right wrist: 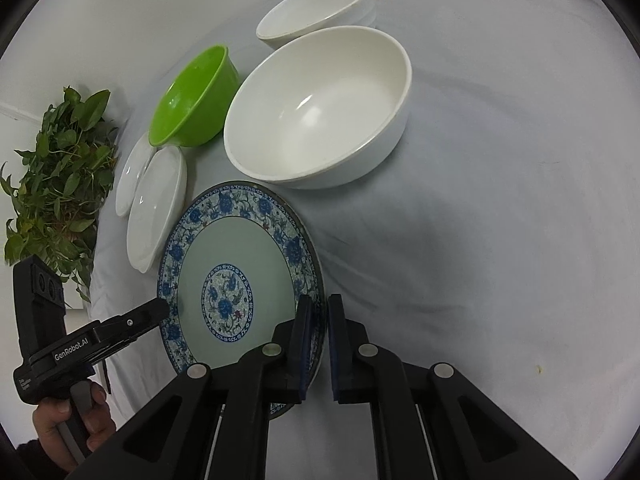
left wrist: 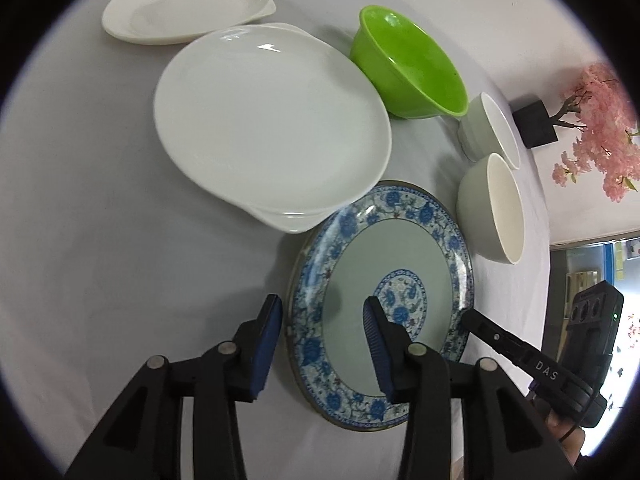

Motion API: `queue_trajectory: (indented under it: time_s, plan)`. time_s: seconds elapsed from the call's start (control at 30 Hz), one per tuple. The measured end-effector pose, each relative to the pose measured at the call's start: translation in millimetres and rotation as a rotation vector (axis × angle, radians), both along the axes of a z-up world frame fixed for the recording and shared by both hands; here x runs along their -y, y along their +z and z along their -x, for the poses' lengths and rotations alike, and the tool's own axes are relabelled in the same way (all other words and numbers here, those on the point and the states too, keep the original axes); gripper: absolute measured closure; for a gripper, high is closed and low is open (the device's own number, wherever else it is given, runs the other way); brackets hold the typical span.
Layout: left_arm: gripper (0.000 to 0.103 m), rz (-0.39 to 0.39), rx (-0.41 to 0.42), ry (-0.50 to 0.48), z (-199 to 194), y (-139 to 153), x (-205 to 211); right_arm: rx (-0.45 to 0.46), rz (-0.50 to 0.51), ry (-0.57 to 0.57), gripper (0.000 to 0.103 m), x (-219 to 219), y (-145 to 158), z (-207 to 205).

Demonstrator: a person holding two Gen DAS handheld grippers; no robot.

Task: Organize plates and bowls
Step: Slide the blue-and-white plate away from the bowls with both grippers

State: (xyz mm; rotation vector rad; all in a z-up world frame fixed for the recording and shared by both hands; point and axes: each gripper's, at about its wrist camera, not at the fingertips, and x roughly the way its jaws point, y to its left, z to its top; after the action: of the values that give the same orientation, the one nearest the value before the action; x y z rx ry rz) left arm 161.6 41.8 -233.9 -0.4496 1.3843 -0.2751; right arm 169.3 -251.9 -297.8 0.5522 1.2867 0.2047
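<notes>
Blue plate [right wrist: 240,280]: patterned rim, pale green centre; it lies on the grey tablecloth [right wrist: 480,240], nearest us, and seems a little tilted. We hold it from both sides.

Right gripper [right wrist: 319,344]: jaws nearly closed over the plate's near-right rim, one finger above and one outside the edge. We judge it clamped on the rim, though actual contact is hard to confirm.

Left gripper [left wrist: 322,344]: jaws wide apart, straddling the plate's left rim, one finger [left wrist: 376,344] over the plate and the other over the cloth. It grips nothing.

White plates [left wrist: 272,120]: two stacked, the upper one overlapping the blue plate's far edge. A third white dish [left wrist: 184,4] sits beyond them.

Green bowl [right wrist: 192,100]: past the plates. Two white bowls [right wrist: 320,108], large and small, stand just beside it.

Plants, green [right wrist: 60,168] and pink [left wrist: 596,128]: at the table's edges.

Step in hand, as we judge it: taking up the blue plate so as to stack it with the white plates. The next move calls for closing the left jaws on the rim or else lifting with the right alone, keeping the plate level and clearing the overlapping white plate.
</notes>
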Motion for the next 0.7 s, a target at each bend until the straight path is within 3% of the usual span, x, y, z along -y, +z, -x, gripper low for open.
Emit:
queue_trajectory:
  time_s: [0.13,0.23,0.53,0.7]
  plan:
    - [0.071,-0.008,0.005,0.002,-8,-6,10,-0.008,-0.022,-0.005,0.091,2,-5,-12]
    - [0.088,-0.010,-0.006,0.016,-8,-8,1,0.001,-0.008,0.001,0.088,0,-7,-18]
    - [0.093,0.006,0.023,0.030,-8,7,-1,0.004,0.012,-0.014,0.091,-3,-2,-18]
    - [0.093,-0.021,0.029,-0.016,-6,26,6,-0.008,0.002,-0.044,0.092,-1,12,-2]
